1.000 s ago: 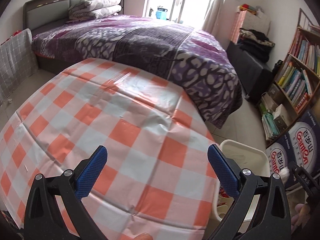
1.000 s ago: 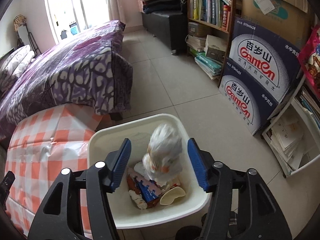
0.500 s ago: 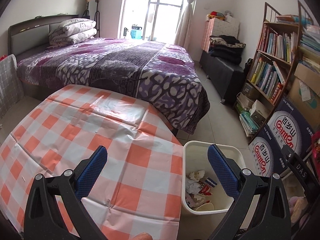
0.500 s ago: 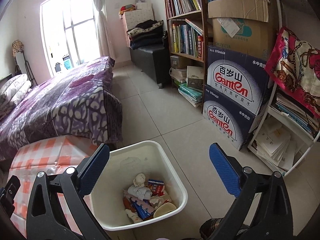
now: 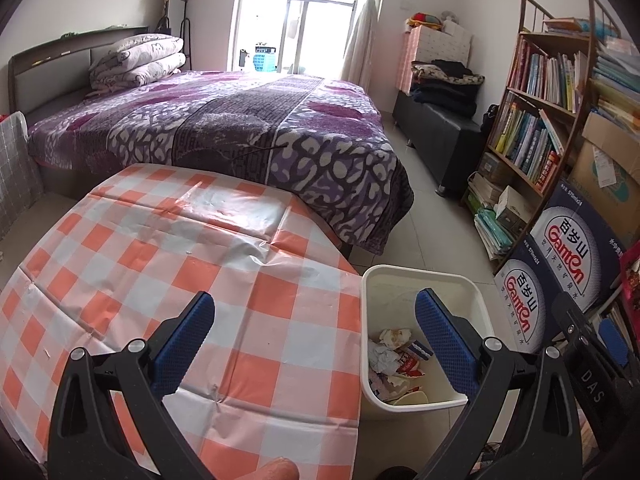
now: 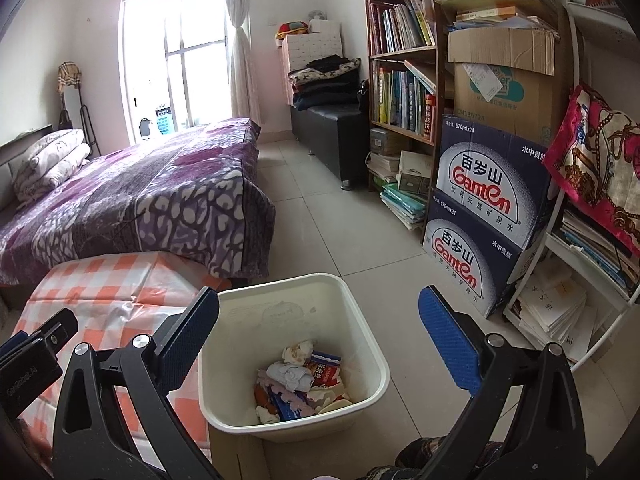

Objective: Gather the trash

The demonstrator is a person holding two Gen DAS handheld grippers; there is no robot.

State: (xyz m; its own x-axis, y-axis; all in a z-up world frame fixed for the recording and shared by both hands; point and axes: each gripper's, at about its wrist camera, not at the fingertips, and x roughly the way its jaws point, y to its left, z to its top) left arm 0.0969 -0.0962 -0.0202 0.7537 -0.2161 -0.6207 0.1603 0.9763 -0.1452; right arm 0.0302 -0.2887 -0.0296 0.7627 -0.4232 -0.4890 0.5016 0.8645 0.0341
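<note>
My right gripper [image 6: 318, 340] hangs over the white bin [image 6: 372, 364], jaws spread as wide as they go after just opening, with nothing between the blue pads. The bin sits on the tiled floor [image 6: 360, 224], just beside the table with the orange-and-white checked cloth [image 5: 180, 280]. Inside it I see the trash [image 6: 300, 384]: crumpled white tissues, a red-and-white wrapper, blue packaging and a pale cup-like piece near the front wall, all resting at the bottom.

My left gripper [image 5: 314, 344] is also wide, holding nothing; 1 pad is over the checked cloth and the other over the bin's opening. From this side I see no loose trash on the cloth.

Beyond the table stands a bed [image 5: 240, 128] with a purple patterned cover. On the far side of the bin, 2 stacked Ganten water boxes [image 6: 480, 216] stand against a bookshelf [image 6: 400, 92]. At the bottom edge of the left view I catch a fingertip [image 5: 280, 470], blurred
</note>
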